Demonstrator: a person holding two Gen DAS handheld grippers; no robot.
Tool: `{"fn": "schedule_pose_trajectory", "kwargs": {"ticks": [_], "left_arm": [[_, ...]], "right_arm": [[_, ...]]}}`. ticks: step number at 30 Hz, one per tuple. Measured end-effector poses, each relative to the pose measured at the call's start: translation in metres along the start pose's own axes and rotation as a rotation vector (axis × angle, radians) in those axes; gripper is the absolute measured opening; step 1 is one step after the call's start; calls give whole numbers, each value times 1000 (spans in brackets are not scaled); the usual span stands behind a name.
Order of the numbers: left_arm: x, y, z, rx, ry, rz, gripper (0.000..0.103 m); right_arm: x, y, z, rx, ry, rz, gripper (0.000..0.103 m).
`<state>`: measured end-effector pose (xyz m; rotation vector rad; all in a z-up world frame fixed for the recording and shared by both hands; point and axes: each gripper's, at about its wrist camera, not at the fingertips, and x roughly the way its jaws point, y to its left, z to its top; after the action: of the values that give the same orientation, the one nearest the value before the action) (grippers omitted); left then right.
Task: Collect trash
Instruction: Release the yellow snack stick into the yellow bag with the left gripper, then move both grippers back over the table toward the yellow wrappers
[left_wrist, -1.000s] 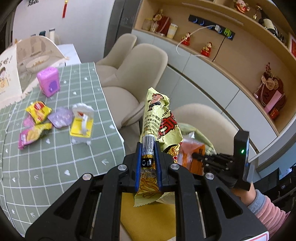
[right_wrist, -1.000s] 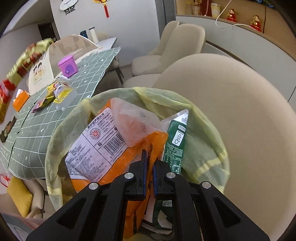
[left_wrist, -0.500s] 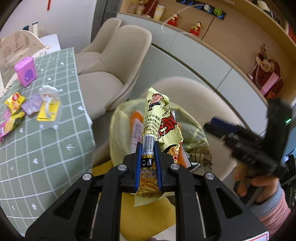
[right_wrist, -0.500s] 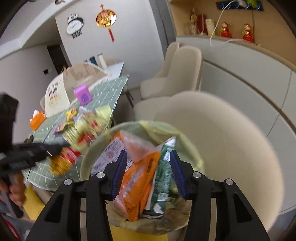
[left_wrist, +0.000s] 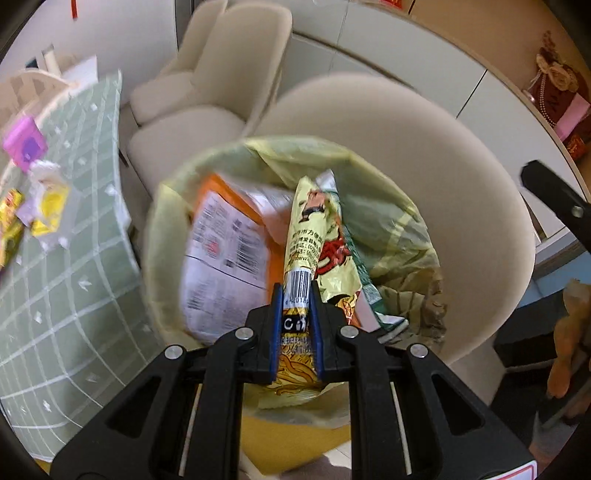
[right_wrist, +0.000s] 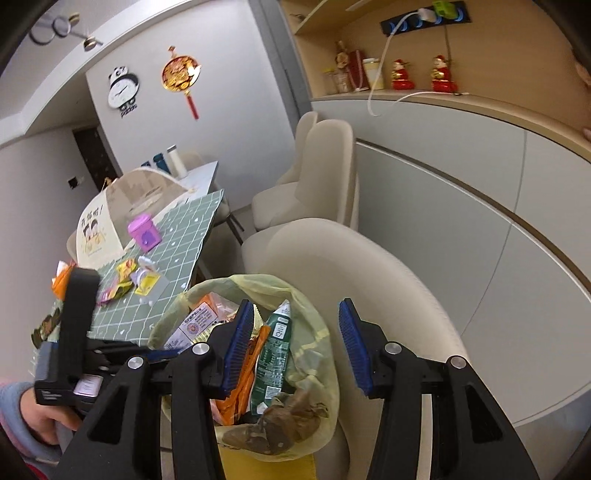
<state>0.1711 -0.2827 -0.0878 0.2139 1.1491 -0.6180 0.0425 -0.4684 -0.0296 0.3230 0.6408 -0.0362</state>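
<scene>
Wrapper (left_wrist: 317, 236) pinched in my left gripper (left_wrist: 295, 314) hangs over the bin bag (left_wrist: 399, 229) beyond its jaws; I'd release once centred, right gripper (right_wrist: 295, 347) gaping empty.

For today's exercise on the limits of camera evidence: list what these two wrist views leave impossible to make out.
- Bottom of the trash bag: both views, covered by the packets on top.
- Small wrappers on the green table: left wrist view, motion-blurred; right wrist view, too small to read.
- Yellow snack wrapper: its lower end is hidden behind the left gripper fingers.
- Right gripper: left wrist view, cut off by the edge.
</scene>
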Motion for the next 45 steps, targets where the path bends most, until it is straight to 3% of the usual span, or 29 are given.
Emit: {"fn": "schedule_pose_trajectory", "kwargs": {"ticks": [3, 10, 16, 23, 29, 32, 36, 41, 45], "left_arm": [[16, -2, -1, -18, 49, -4, 11], [8, -7, -8, -35, 16, -68, 16], [-22, 5, -19, -66, -57, -137, 31], [-69, 39, -34, -120, -168, -121, 31], [-103, 102, -51, -170, -246, -18, 31], [-116, 152, -63, -198, -265, 41, 31], [-121, 215, -72, -249, -268, 108, 31], [-125, 306, -87, -405, -263, 115, 31], [-132, 361, -93, -458, -276, 104, 31]], "right_arm": [[-5, -4, -4, 25, -2, 3, 45], [-14, -10, -19, 38, 7, -14, 45], [-10, 3, -21, 29, 11, -7, 46], [6, 39, -17, -3, 18, 37, 46], [32, 95, -14, -70, 32, 102, 47], [44, 133, -11, -114, 19, 108, 54], [64, 187, -9, -183, 13, 158, 56], [105, 244, -12, -238, 103, 182, 56], [141, 280, -11, -218, 171, 213, 56]]}}
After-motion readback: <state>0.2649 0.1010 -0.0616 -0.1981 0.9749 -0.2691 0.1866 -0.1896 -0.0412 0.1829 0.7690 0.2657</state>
